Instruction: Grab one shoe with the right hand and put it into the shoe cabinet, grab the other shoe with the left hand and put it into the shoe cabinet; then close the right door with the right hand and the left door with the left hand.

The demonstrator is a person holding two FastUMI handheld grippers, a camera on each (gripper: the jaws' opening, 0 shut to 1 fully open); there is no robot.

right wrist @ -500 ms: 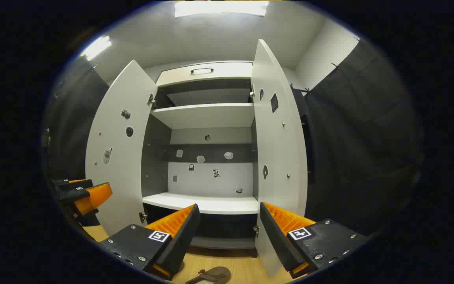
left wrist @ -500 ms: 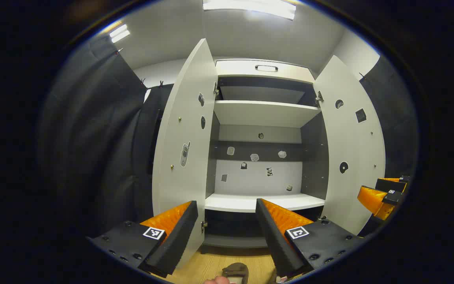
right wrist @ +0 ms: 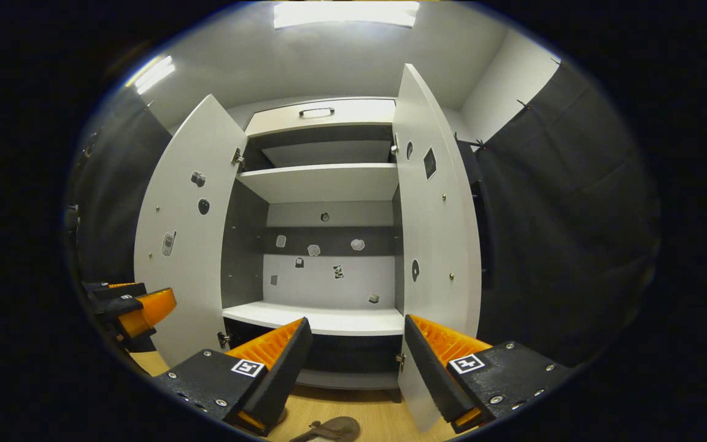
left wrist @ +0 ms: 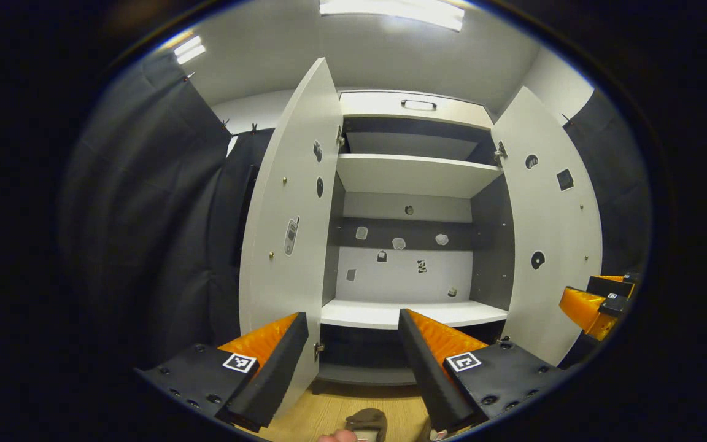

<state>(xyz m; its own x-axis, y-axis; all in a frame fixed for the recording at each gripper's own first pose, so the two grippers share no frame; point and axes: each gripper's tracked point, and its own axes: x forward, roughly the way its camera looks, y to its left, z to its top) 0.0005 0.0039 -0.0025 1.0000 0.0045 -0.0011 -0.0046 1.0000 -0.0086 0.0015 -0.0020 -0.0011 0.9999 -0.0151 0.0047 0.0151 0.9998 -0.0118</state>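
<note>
- One shoe point(left wrist: 367, 422), brown, lies on the wood floor point(left wrist: 329, 408) just below and between the left gripper point(left wrist: 352, 356) fingers, at the bottom edge of the left gripper view; partly cut off.
- Other shoe point(right wrist: 327, 428), dark brown and flat, on the floor below and between the right gripper point(right wrist: 356, 362) fingers in the right gripper view.
- Both shoes outside the shoe cabinet point(right wrist: 323, 184), on the floor in front of it.
- Left gripper fingers spread wide, nothing between them.
- Right gripper fingers spread wide too, holding nothing.
- Cabinet straight ahead of both finger pairs; left door point(left wrist: 289, 209) and right door point(right wrist: 433, 215) both swung open.
- Lower shelf point(left wrist: 390, 314) sits just above the fingertips, bare; upper shelf point(left wrist: 415, 173) higher up.
- Small stickers on the back panel and door insides.
- Drawer handle point(right wrist: 316, 112) at the cabinet top.
- Ceiling light point(right wrist: 344, 12) overhead.
</note>
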